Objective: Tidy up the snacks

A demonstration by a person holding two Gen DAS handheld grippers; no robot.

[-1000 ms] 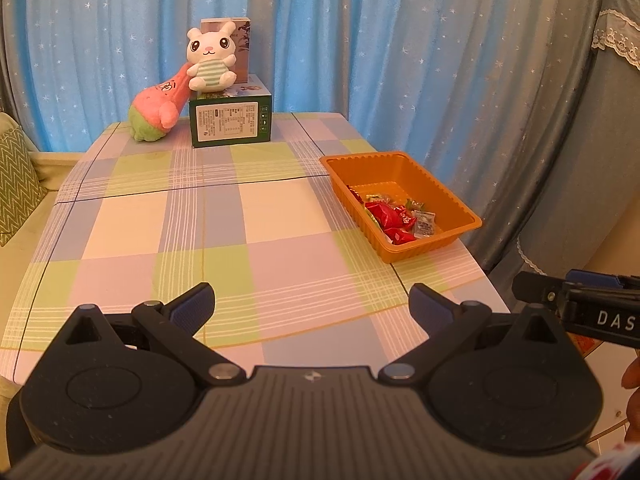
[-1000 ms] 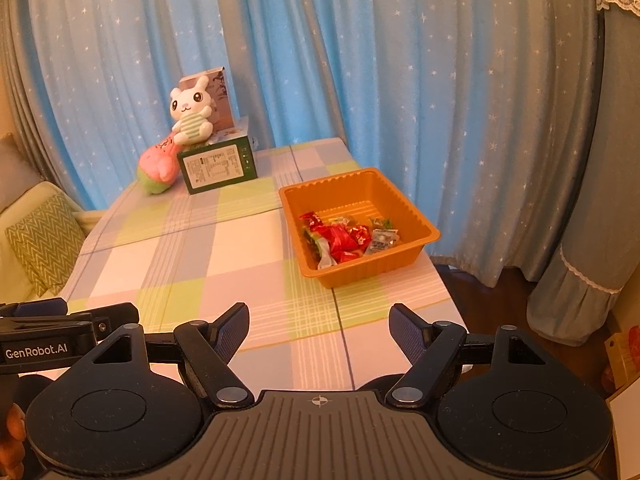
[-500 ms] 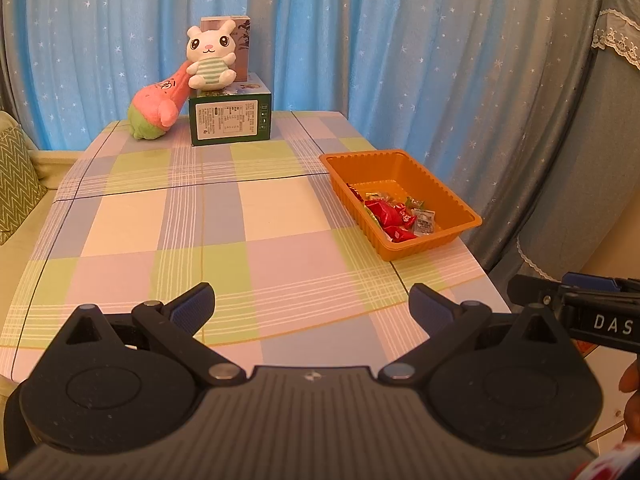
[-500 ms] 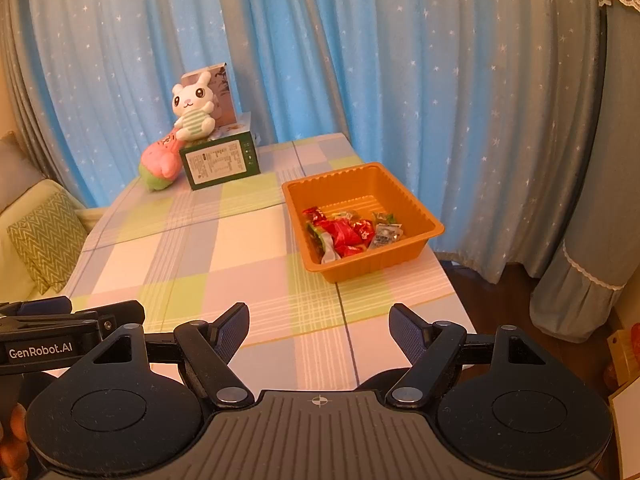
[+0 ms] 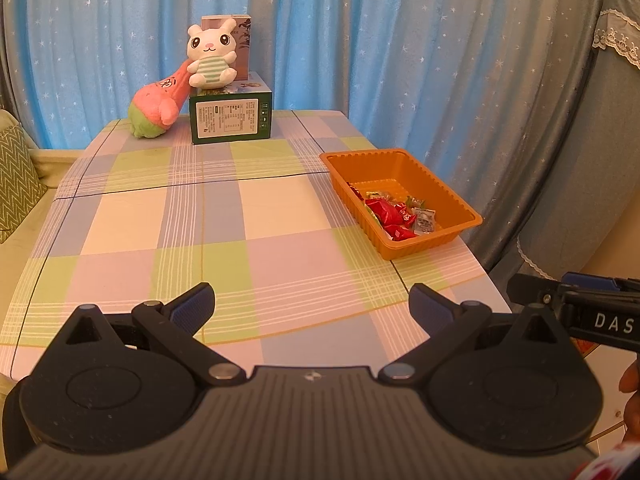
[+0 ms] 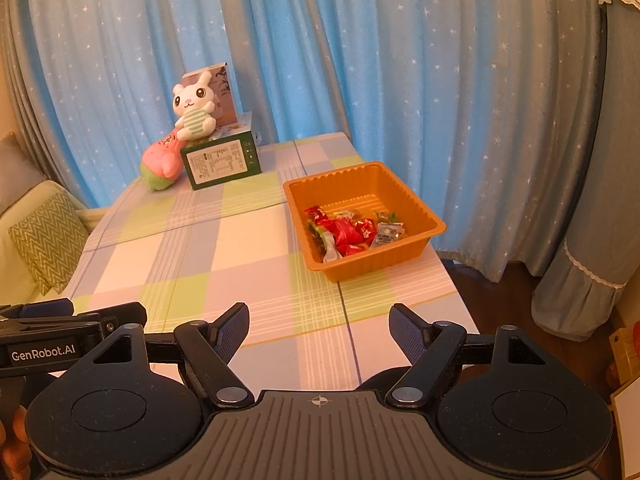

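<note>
A checked tablecloth [image 5: 248, 216] covers the table before star-printed blue curtains [image 5: 360, 40]. The wrapped snacks [image 6: 352, 230] are gathered in the orange tray [image 6: 400, 196] near the table's right edge, and none are seen loose on the cloth. The left gripper [image 5: 311, 306] and right gripper [image 6: 319, 326] are held wide and empty over the near edge. The gathering is judged finished; at most a withdrawal is called for.

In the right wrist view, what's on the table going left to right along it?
Pink and green plush → green box with the white bunny plush on top → orange tray holding the wrapped snacks.
</note>
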